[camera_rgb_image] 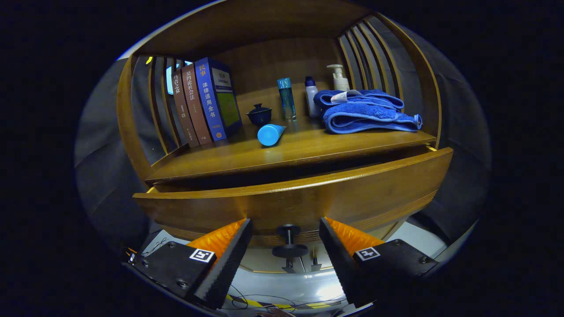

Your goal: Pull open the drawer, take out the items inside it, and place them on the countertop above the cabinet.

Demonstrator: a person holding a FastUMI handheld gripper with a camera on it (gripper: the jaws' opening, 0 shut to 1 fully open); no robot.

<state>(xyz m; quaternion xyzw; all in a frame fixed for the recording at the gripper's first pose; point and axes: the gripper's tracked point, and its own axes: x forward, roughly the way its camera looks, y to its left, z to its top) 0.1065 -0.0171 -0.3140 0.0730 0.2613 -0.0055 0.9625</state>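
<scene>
Hand-held gripper [285,246]: fingers apart, flanking the drawer knob [289,246] without contact, evidently released. Drawer [299,200] stands partly open below the surface [282,154]; contents hidden. Blue tube [269,134] lies at 12 o'clock from the knob.

Wooden drawer [308,200]: pulled partly out, lower centre of frame, front panel curved, dark gap behind. Round dark knob [289,251] at bottom centre. Countertop [291,152] above, centre.
</scene>
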